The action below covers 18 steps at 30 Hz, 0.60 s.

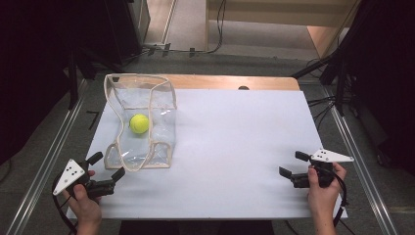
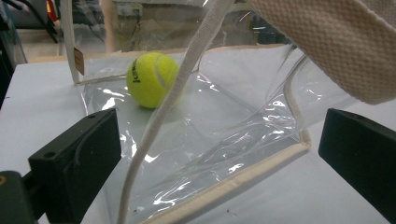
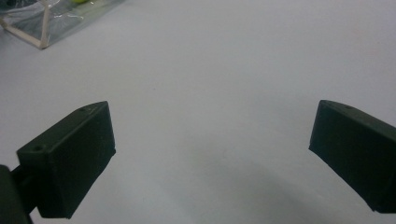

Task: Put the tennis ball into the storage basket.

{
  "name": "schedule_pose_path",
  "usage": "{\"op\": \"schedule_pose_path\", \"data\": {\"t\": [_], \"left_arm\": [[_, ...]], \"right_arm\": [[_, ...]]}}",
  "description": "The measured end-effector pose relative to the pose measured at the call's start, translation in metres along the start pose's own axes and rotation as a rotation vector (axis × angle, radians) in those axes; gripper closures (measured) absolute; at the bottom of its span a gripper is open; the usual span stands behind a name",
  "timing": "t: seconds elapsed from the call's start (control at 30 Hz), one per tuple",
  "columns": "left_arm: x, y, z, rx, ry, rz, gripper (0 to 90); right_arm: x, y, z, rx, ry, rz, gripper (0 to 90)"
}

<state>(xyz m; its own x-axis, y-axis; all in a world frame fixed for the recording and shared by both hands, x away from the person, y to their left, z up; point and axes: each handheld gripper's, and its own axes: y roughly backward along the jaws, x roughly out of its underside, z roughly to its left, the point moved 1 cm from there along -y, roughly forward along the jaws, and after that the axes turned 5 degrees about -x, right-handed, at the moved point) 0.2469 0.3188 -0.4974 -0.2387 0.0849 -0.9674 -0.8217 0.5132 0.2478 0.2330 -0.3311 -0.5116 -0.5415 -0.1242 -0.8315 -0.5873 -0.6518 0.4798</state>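
1. Tennis ball (image 1: 139, 123): yellow-green, lying inside a clear plastic bag (image 1: 147, 147) on the left part of the table, well beyond the left gripper. In the left gripper view the ball (image 2: 152, 79) rests on the bag's bottom sheet, partly crossed by a cream strap (image 2: 173, 93) that runs diagonally in front of it.
2. Left gripper (image 1: 105, 166): held in the person's left hand (image 1: 84, 203) at the near left of the table, jaws spread wide, nothing between them. Its far jaw tip sits just beside the bag's near corner; whether it touches cannot be told.
3. Right gripper (image 1: 295, 164): held in the right hand (image 1: 323, 193) at the near right, jaws wide apart and holding nothing, over bare white surface, well apart from the bag.
4. Clear plastic bag, detail: cream fabric trim along its edges, mouth facing the near side. The trimmed near edge (image 2: 243, 179) lies between the left gripper's jaws and the ball. A broad cream band (image 2: 336, 42) hangs across the upper right of the left gripper view.
5. White table sheet (image 1: 235, 147): covers most of the tabletop; a strip of wooden top (image 1: 235, 82) shows at the far edge.
6. Surroundings: metal rails (image 1: 44, 161) flank the table, cables (image 1: 323, 105) trail at far right, and dark stands are at both sides.
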Motion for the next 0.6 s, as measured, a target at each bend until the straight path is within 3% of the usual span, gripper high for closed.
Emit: {"op": "schedule_pose_path", "data": {"t": [0.6], "left_arm": [[0.0,0.0,0.0,-0.005,0.002,0.003,0.0]], "right_arm": [[0.021,0.029,-0.009,0.028,-0.025,-0.046,0.0]]}}
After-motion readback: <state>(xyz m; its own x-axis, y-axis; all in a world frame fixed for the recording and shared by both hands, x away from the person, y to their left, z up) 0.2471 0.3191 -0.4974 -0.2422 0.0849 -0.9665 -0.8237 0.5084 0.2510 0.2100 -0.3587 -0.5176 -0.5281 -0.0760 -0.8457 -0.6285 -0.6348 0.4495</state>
